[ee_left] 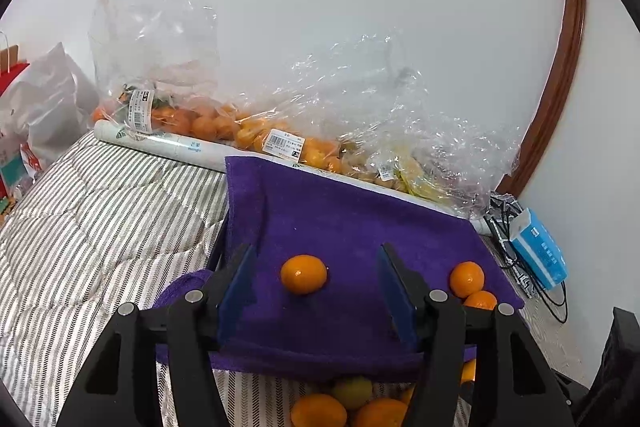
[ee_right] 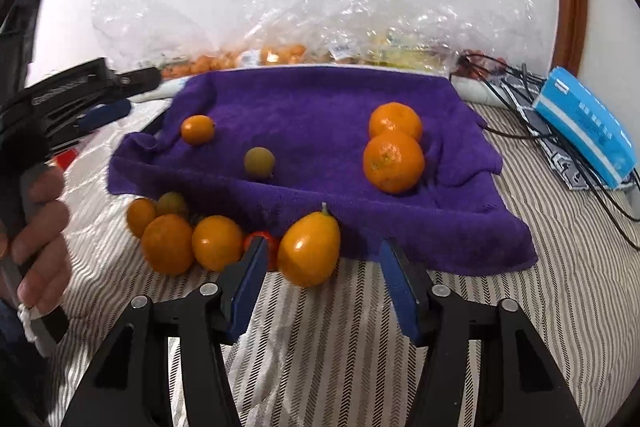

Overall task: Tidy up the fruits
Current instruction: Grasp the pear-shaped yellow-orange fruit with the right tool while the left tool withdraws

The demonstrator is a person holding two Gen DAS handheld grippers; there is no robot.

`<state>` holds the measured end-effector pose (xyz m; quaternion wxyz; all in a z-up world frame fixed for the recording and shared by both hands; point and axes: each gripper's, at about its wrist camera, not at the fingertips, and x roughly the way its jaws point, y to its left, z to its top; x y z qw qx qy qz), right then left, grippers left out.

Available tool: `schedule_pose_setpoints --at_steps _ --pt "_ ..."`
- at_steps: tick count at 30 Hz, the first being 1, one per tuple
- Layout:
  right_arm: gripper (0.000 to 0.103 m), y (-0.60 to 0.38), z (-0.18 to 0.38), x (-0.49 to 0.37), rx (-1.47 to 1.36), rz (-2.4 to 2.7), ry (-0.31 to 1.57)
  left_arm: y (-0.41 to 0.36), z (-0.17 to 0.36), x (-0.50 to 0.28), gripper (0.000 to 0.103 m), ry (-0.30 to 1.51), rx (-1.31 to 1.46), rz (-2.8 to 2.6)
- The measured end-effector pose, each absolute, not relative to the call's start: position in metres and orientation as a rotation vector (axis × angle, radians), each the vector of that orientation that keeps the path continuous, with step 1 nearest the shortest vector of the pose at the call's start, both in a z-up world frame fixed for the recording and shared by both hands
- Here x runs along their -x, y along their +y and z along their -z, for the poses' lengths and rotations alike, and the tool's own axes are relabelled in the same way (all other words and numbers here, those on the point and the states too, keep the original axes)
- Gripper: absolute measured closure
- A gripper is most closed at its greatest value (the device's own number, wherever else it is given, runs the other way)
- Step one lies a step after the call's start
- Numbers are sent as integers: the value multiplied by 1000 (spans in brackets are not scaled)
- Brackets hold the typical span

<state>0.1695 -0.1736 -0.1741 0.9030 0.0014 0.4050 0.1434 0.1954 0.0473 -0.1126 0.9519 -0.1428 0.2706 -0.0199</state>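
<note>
Both grippers' fingers stand apart, gripping nothing. Right gripper [ee_right: 322, 275] frames an oval kumquat [ee_right: 309, 250] on the striped bedding [ee_right: 540, 307] at the purple towel's [ee_right: 320, 107] near edge. Left gripper [ee_left: 316, 291] hangs over a small orange [ee_left: 303, 274] on the towel.

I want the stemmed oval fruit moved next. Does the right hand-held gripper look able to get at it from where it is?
Probably yes. The oval orange fruit lies on the striped bedding just ahead of the right hand-held gripper, whose jaws stand open. A small red fruit sits close on its left and may crowd that finger.
</note>
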Motion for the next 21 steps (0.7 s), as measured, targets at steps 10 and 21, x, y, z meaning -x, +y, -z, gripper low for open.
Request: schedule_pose_setpoints --at_steps 10,21 --pt "71 -172 176 -175 -58 -378 842 44 118 -200 43 569 273 34" --pt "70 -185 177 -165 -23 -336 857 40 121 -203 43 586 266 46"
